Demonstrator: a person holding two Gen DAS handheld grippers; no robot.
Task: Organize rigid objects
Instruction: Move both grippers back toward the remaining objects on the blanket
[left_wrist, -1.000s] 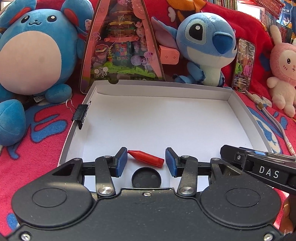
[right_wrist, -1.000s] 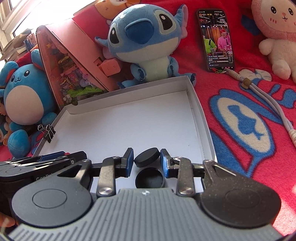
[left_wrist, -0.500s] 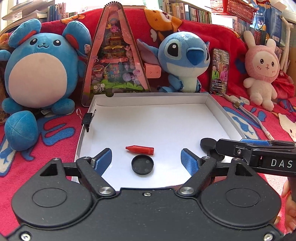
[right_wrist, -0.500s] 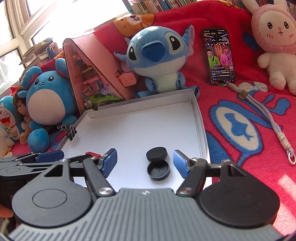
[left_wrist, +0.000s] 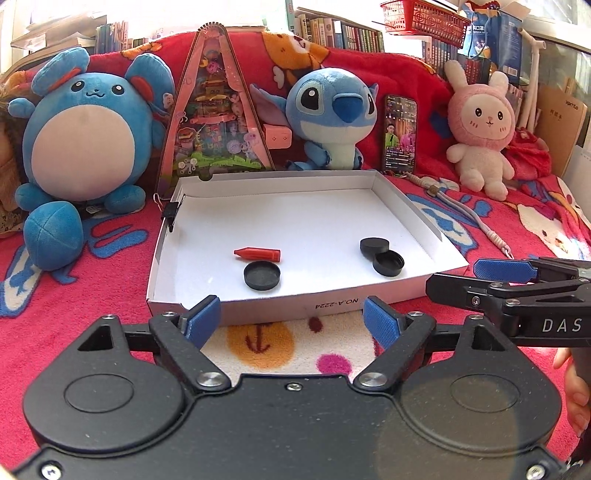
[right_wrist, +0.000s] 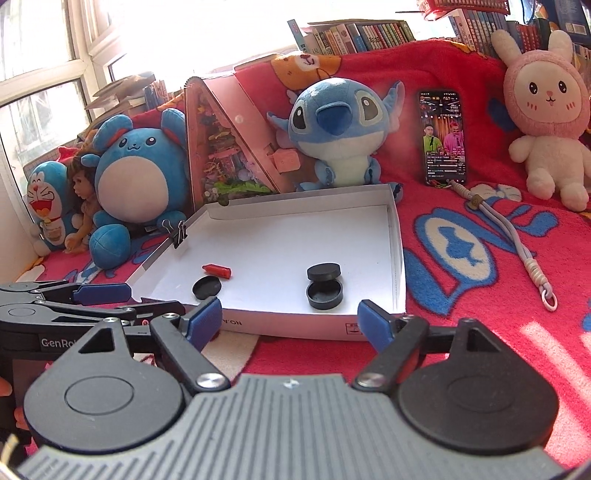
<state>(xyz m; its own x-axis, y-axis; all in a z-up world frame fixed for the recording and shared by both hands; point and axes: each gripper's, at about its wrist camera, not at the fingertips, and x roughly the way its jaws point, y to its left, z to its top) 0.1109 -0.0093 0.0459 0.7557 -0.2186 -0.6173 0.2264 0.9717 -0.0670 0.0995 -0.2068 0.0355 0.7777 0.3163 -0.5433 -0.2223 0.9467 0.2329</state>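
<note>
Both tongs spread wide and empty, pulled clear of the white box

The left gripper (left_wrist: 291, 319) has just opened fully; the right gripper (right_wrist: 290, 319)'s jaws have just been widening too — nothing sits between either pair. In the white box (left_wrist: 258, 308), the red crayon (left_wrist: 257, 253) touches a black cap (left_wrist: 262, 275) near-left; two more black caps (left_wrist: 381, 254) overlap near-right. Likely risk: the tilted upper cap slides off, or the crayon rolls if the box on the soft blanket (left_wrist: 92, 306) gets nudged.
</note>
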